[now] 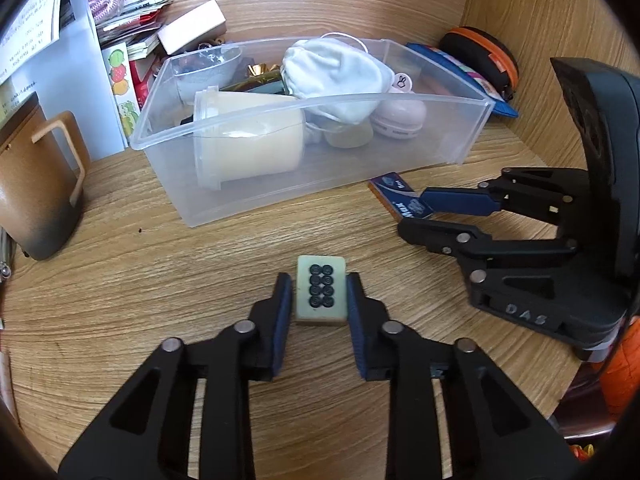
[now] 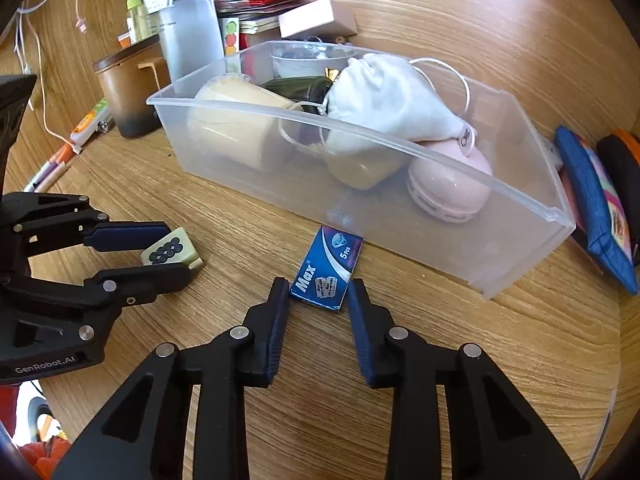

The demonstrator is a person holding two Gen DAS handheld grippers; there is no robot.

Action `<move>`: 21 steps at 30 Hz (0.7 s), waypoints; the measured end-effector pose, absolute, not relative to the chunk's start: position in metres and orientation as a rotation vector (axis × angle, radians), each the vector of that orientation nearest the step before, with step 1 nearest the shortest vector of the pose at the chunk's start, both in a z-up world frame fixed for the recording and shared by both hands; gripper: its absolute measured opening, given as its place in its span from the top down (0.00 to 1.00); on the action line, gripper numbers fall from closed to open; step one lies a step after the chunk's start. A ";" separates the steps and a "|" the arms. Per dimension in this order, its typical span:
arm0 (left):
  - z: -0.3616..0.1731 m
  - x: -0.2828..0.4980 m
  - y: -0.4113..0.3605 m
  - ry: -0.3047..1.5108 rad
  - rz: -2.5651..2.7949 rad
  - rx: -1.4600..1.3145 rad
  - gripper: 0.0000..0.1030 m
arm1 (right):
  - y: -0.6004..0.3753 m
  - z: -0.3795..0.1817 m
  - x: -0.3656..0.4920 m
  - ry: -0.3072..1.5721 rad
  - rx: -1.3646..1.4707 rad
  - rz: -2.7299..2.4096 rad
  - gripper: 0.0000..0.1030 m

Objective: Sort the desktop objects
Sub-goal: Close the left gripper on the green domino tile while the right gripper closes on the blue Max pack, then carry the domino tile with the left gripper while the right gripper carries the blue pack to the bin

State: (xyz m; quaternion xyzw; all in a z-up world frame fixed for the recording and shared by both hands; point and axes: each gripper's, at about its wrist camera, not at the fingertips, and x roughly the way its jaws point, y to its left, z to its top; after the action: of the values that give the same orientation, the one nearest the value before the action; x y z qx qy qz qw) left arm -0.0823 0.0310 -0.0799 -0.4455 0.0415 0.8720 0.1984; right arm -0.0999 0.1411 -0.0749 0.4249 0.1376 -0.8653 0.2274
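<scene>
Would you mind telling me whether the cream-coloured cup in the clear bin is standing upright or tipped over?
Tipped over. The cup lies on its side inside the clear bin, its lidded rim facing the brown mug.

The tile point(image 1: 321, 291) is cream with eight dark circles. The packet point(image 2: 327, 269) is blue with white lettering; the bin point(image 1: 452, 152) is clear.

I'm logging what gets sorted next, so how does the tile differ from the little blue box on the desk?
The tile is pale cream with eight dark circles; the blue box is glossy with "Max" lettering. The tile looks thick and blocky, the box flat and thin. The tile lies apart from the clear bin, while the box's far end reaches the bin's wall. Both lie flat on the wooden desk, each between a claw's fingers.
</scene>
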 end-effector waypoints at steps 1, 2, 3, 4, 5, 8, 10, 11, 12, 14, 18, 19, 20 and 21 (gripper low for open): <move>-0.080 -0.082 0.031 0.112 2.440 -1.247 0.76 | 0.139 -0.075 -0.099 0.394 1.162 -2.388 0.74; -0.080 -0.082 0.031 0.111 2.441 -1.246 0.76 | 0.138 -0.075 -0.097 0.404 1.155 -2.393 0.74; -0.080 -0.082 0.032 0.109 2.442 -1.247 0.76 | 0.137 -0.076 -0.097 0.409 1.152 -2.397 0.74; -0.080 -0.082 0.032 0.105 2.444 -1.248 0.77 | 0.137 -0.076 -0.097 0.405 1.152 -2.398 0.74; -0.080 -0.082 0.032 0.102 2.445 -1.248 0.77 | 0.139 -0.077 -0.098 0.387 1.158 -2.398 0.74; -0.079 -0.081 0.029 0.083 2.451 -1.252 0.77 | 0.141 -0.078 -0.099 0.366 1.167 -2.400 0.74; -0.079 -0.081 0.027 0.074 2.457 -1.254 0.77 | 0.143 -0.076 -0.097 0.368 1.157 -2.412 0.74; -0.079 -0.081 0.026 0.067 2.460 -1.254 0.77 | 0.144 -0.074 -0.096 0.376 1.145 -2.419 0.74; -0.078 -0.081 0.025 0.061 2.459 -1.254 0.77 | 0.145 -0.072 -0.095 0.377 1.138 -2.425 0.74; -0.076 -0.080 0.024 0.057 2.466 -1.248 0.77 | 0.147 -0.066 -0.091 0.371 1.123 -2.428 0.74; -0.069 -0.078 0.023 0.052 2.476 -1.225 0.77 | 0.148 -0.060 -0.085 0.370 1.104 -2.432 0.74; -0.068 -0.078 0.022 0.052 2.478 -1.221 0.77 | 0.148 -0.058 -0.084 0.371 1.097 -2.435 0.74; -0.066 -0.078 0.022 0.051 2.480 -1.217 0.77 | 0.148 -0.057 -0.082 0.369 1.091 -2.434 0.74; -0.063 -0.077 0.021 0.049 2.484 -1.210 0.77 | 0.148 -0.055 -0.080 0.366 1.087 -2.437 0.74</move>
State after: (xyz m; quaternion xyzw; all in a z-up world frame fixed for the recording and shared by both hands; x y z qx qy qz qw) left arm -0.0775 0.0211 -0.0634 -0.4302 0.0174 0.8828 0.1878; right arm -0.0800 0.1484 -0.0549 0.3933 0.1324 -0.8823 0.2222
